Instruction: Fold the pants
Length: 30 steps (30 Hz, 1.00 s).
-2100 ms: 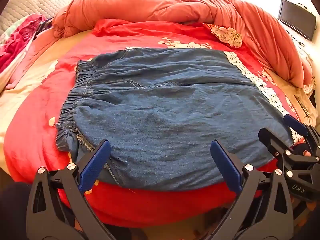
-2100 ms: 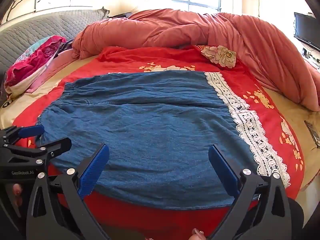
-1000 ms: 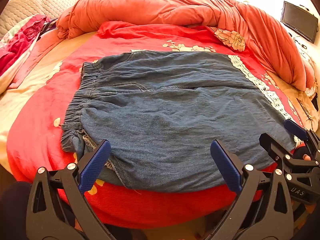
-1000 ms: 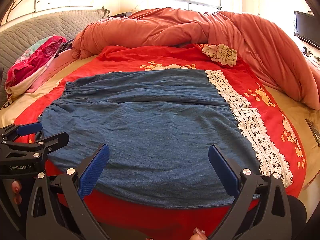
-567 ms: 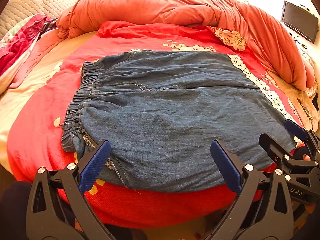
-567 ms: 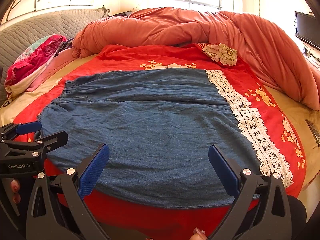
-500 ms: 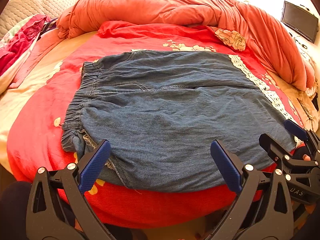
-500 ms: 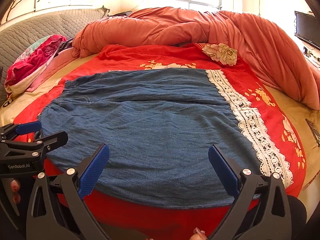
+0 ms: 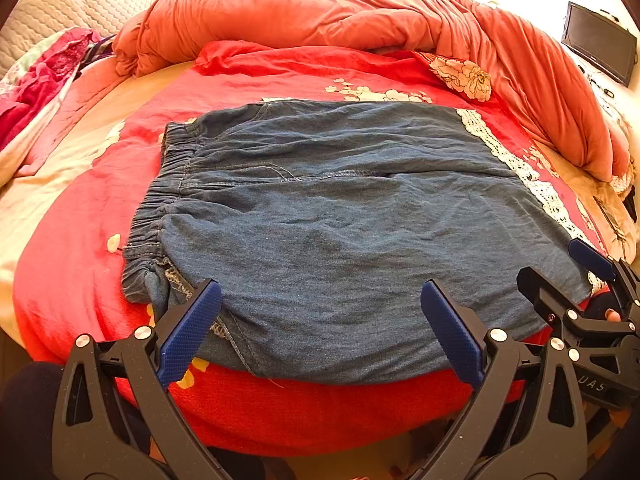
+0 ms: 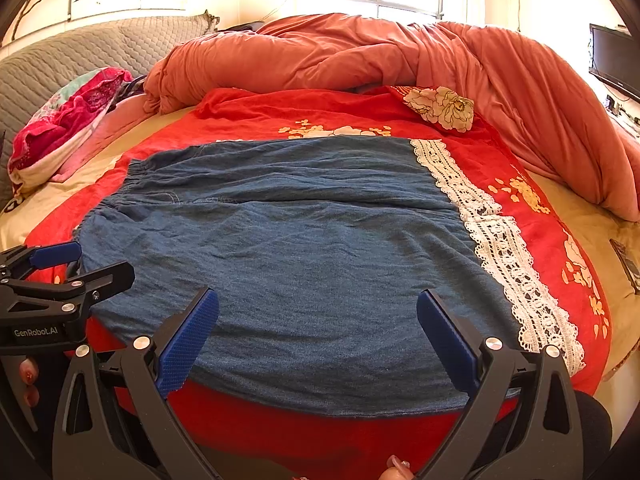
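Note:
Blue denim pants [image 9: 340,220] [image 10: 304,248] lie flat on the red bed cover, elastic waistband [image 9: 160,200] to the left and white lace hem [image 10: 492,240] to the right. My left gripper [image 9: 320,320] hovers open at the near edge, toward the waistband corner, with nothing between its blue pads. My right gripper [image 10: 318,324] is open too, over the near edge toward the lace side, holding nothing. Each gripper shows in the other's view: the right gripper [image 9: 560,276] at the far right, the left gripper [image 10: 92,266] at the far left.
A bunched orange duvet [image 10: 360,56] fills the back and right of the bed. A pink floral bundle [image 10: 68,116] lies at left by the grey quilted headboard [image 10: 80,52]. A dark screen [image 9: 598,42] stands at right. A small dark device [image 10: 626,264] rests on the beige sheet.
Both views have shifted only slightly over two seconds; the pants lie as before. Both grippers stay open near the bed's front edge.

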### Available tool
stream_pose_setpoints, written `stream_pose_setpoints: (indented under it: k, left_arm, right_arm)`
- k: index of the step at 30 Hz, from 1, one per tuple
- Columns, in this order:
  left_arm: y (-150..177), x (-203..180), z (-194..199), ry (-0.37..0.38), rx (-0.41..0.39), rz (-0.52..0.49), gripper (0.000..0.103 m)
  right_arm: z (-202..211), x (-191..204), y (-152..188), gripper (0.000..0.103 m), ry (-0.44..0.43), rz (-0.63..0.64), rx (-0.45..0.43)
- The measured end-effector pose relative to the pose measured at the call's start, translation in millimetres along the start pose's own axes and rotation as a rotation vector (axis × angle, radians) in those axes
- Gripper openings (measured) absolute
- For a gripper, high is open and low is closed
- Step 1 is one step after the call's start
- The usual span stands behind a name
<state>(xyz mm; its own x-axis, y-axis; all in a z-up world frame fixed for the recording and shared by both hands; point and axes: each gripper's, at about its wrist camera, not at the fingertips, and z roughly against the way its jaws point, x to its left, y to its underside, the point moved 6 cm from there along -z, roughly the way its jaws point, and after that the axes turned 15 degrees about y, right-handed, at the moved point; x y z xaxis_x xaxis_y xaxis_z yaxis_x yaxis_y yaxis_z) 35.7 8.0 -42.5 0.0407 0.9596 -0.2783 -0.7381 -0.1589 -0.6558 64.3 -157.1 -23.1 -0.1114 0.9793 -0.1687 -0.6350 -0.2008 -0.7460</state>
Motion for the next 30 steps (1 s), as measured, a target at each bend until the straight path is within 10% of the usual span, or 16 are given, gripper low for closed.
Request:
stream_pose_setpoints:
  k: [30]
  left_arm:
    - [-58.0, 56.4, 5.6, -0.070, 0.017, 0.055, 0.094]
  right_arm:
    - [-18.3, 36.3, -69.2, 0.099, -0.010, 0.082, -0.005]
